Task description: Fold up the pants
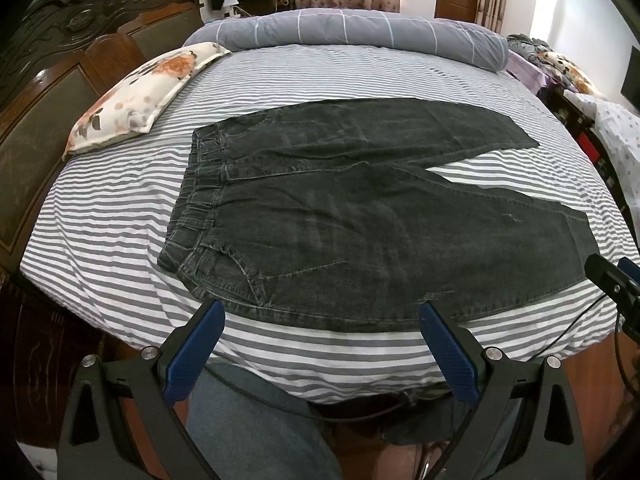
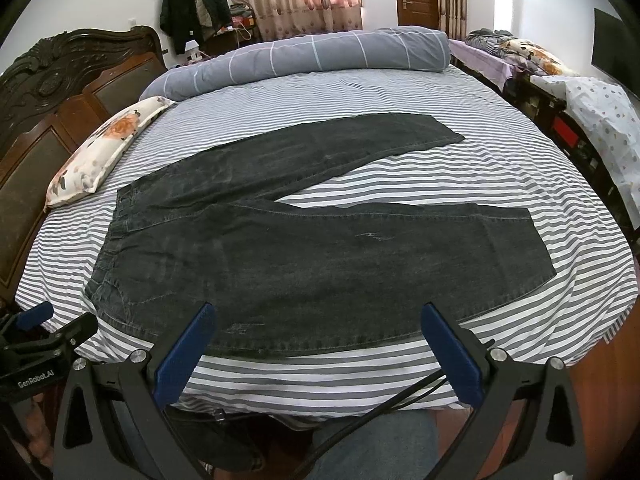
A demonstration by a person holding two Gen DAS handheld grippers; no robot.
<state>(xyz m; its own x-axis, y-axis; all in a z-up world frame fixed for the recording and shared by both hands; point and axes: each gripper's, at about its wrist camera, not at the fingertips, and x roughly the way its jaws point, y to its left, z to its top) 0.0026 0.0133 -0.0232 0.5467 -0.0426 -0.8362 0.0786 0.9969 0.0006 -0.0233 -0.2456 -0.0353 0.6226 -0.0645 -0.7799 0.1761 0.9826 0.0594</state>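
Dark pants (image 1: 360,208) lie flat on the striped bed (image 1: 120,208) beside a floral pillow (image 1: 136,92); both grippers' jaws gape empty.

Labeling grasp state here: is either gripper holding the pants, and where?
Nothing held. Left gripper and right gripper are both open, hovering near the bed edge; the pants lie flat, untouched.

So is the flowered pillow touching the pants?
Apart. In the left wrist view a band of striped sheet shows plainly between the pillow and the waistband of the pants.
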